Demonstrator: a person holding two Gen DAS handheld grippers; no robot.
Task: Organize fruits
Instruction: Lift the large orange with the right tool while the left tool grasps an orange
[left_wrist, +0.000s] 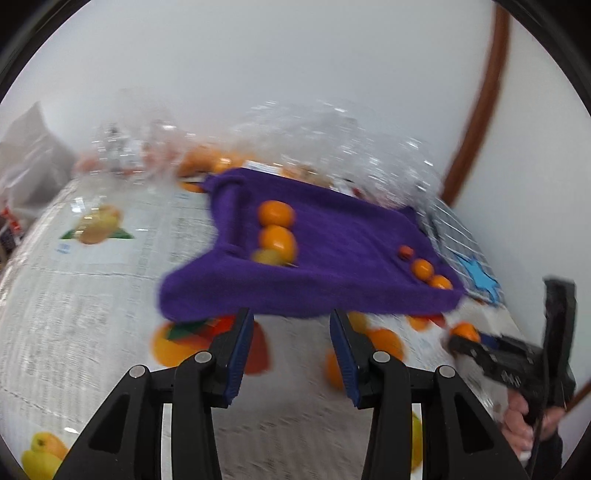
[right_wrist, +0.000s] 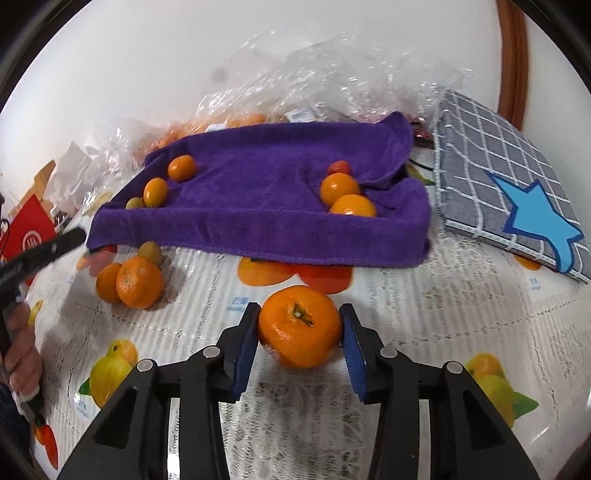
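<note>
My right gripper (right_wrist: 300, 314) is shut on a mandarin (right_wrist: 299, 332) with a green stem, just above the fruit-print tablecloth (right_wrist: 424, 314). Behind it lies a purple towel (right_wrist: 258, 206). On its left side sit two small oranges (right_wrist: 181, 168) and a green fruit (right_wrist: 135, 203). On its right side are a red fruit (right_wrist: 340, 167) and two oranges (right_wrist: 339, 188). My left gripper (left_wrist: 291, 317) is open in front of the towel (left_wrist: 332, 258), with nothing between its pads. It shows as a black finger (right_wrist: 70, 238) in the right wrist view.
Two loose mandarins (right_wrist: 139, 282) and a green fruit (right_wrist: 150, 252) lie by the towel's left corner. A grey checked cushion with a blue star (right_wrist: 509, 177) lies at the right. Crumpled clear plastic bags (right_wrist: 332, 74) with more fruit line the wall. A hand (right_wrist: 22, 354) holds the left gripper.
</note>
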